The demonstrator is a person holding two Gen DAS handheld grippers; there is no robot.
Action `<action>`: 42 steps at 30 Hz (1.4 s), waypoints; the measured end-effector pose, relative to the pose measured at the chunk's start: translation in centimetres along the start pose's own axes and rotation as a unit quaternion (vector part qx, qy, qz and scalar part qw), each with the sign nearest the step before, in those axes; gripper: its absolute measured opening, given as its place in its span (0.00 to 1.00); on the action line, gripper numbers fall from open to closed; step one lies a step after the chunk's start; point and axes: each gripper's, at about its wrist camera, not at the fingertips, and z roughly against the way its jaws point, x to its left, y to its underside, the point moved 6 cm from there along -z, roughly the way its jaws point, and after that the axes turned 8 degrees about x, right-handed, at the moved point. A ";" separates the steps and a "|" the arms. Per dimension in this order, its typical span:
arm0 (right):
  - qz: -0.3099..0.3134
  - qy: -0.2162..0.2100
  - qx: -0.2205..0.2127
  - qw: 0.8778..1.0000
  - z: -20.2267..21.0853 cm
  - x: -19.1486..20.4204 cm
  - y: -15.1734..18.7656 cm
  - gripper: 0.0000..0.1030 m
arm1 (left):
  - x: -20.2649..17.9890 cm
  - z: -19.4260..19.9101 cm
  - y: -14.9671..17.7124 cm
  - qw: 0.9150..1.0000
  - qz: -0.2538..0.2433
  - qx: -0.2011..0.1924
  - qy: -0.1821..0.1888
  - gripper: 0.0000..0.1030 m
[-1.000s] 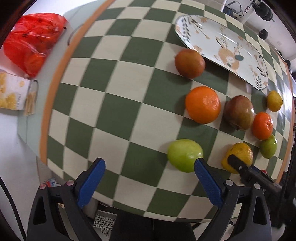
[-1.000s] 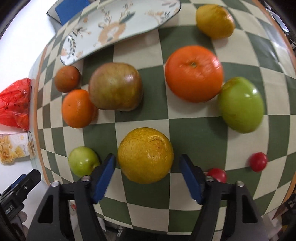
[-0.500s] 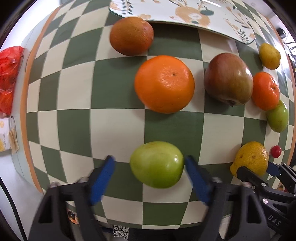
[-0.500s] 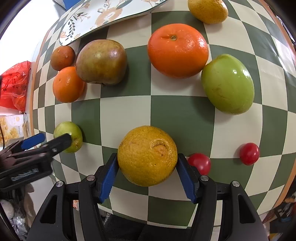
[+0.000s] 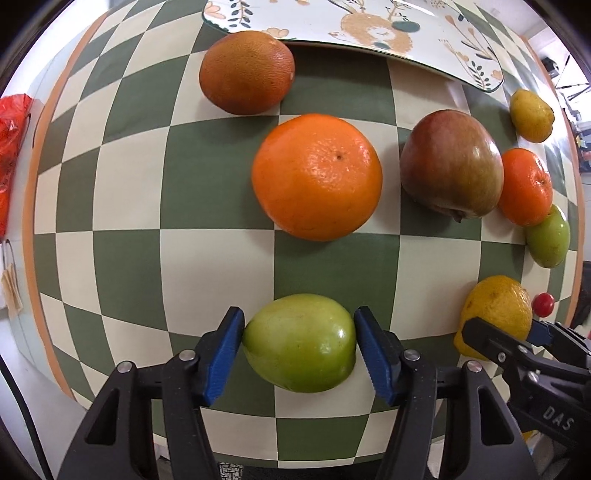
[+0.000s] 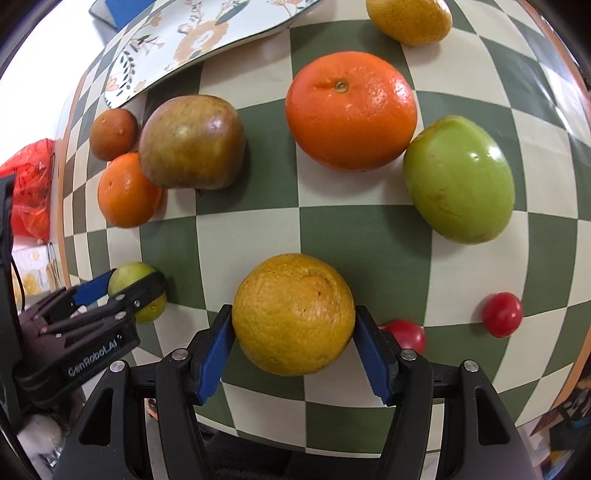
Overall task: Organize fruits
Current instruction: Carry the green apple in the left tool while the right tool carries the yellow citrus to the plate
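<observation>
A: The left claw (image 5: 299,343) has the green fruit (image 5: 300,342) between its blue pads (image 5: 226,354), and the jaws are closing. Both pads already touch the skin, so I read it as a grip that is only just made. The fruit sits on the checkered counter (image 5: 218,266), near the front edge.

B: And the right claw (image 6: 293,341)?

A: It is clenched on the yellow orange (image 6: 293,314), one pad on each side. That fruit also rests on the counter. One cherry tomato (image 6: 404,334) lies just beside its right finger.

B: What can go wrong from here?

A: The green fruit is smooth and round. If the pads hold it below its widest part, I think it can slip out during the lift and roll toward the edge of the counter. Too hard a squeeze could bruise it.

B: And on the right?

A: The finger may push the tomato when the claw rises or turns, and a tomato rolls easily. Also, the two claws are near each other, so they could collide if both go toward the flowered plate (image 5: 424,33) together.
</observation>
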 end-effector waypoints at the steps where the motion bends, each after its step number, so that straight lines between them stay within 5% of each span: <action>1: -0.006 0.003 -0.002 1.000 0.1 0.0 0.0 0.64 | 0.0 -0.1 -0.2 1.000 -0.002 0.000 0.003 0.57; 6: -0.025 0.026 -0.014 0.999 0.7 0.4 0.4 0.63 | 0.3 1.1 -1.0 1.000 -0.007 -0.011 0.021 0.57; 13: -0.042 -0.020 -0.051 0.998 5.8 1.0 0.3 0.63 | 0.0 9.5 -4.5 0.996 -0.011 -0.074 0.048 0.53; 15: -0.033 -0.027 -0.072 0.996 8.5 1.5 -0.7 0.63 | -1.1 12.2 -6.9 0.994 -0.017 -0.095 0.057 0.31; 19: -0.013 -0.046 -0.092 0.995 13.1 2.6 -4.9 0.63 | 0.1 14.2 -9.9 0.992 -0.032 -0.109 0.053 0.31; 27: 0.032 -0.022 -0.084 0.996 13.4 6.4 -16.6 0.63 | 2.0 14.2 -16.3 0.994 -0.015 -0.090 0.054 0.34; 31: 0.035 -0.017 -0.070 0.997 12.5 6.5 -19.8 0.63 | 2.1 12.6 -15.5 0.996 0.006 -0.057 0.075 0.37; 34: 0.034 -0.022 -0.073 0.996 13.3 5.6 -19.6 0.63 | 1.3 10.6 -12.4 0.995 0.006 -0.010 0.099 0.37; 40: 0.018 -0.036 -0.076 0.996 12.8 3.6 -17.6 0.63 | -1.2 6.5 -9.8 0.996 -0.017 0.044 0.076 0.38; 42: 0.009 -0.037 -0.078 0.996 12.7 3.0 -17.1 0.63 | -2.0 6.0 -9.9 0.995 -0.020 0.047 0.083 0.46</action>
